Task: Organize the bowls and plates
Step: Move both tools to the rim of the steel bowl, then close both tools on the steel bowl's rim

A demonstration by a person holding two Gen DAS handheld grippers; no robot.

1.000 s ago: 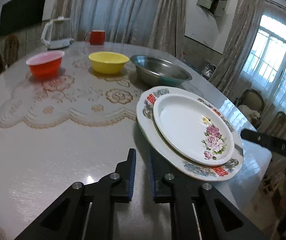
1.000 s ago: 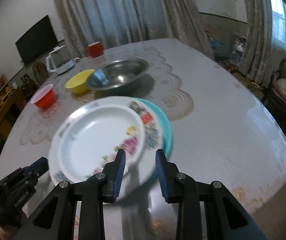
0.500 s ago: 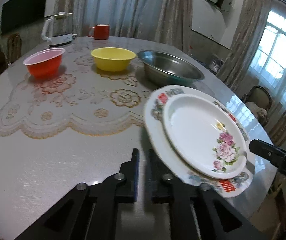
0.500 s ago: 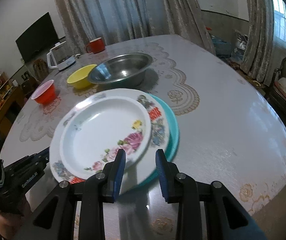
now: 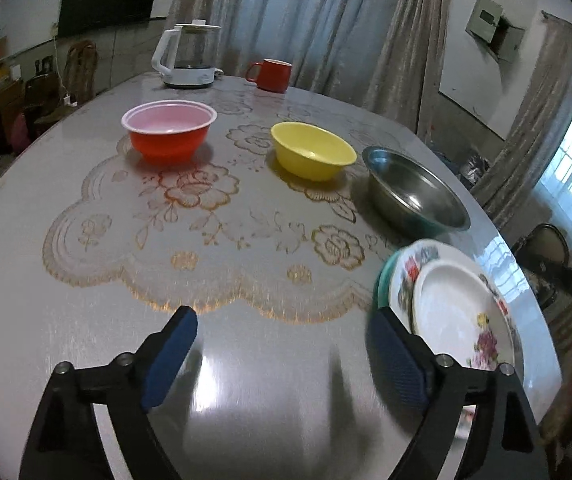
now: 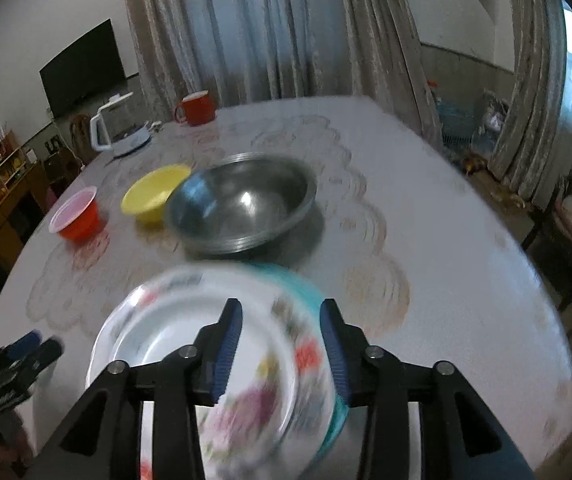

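In the left wrist view the left gripper (image 5: 281,354) stands wide open above the near part of the bench (image 5: 85,320) and holds nothing; its right finger is just beside the rim of the plate stack (image 5: 458,320), which lies at the near right. The stack has a small flowered plate (image 5: 462,320) on top, a larger patterned plate (image 5: 402,288) under it and a teal plate (image 5: 384,280) at the bottom, of which only an edge shows. Farther away three bowls stand apart in a row: the red bowl (image 5: 167,130) at the left, the yellow bowl (image 5: 312,154) in the middle, the steel bowl (image 5: 416,194) at the right. A kettle (image 5: 187,56) and a red mug (image 5: 271,75) stand at the far edge. In the right wrist view, which is blurred, the right gripper (image 6: 279,350) is about half open over the stack and grasps nothing; whether its fingers touch the plates I cannot tell. The steel bowl (image 6: 241,204) is just beyond the stack, the yellow bowl (image 6: 153,194) and the red bowl (image 6: 75,214) are to its left. I judge the plates stacked and the bowls not yet nested. The risk is that the stack sits near the bench edge, so a push from either gripper could slide it off; also the smooth bowl rims may slip from the fingers.
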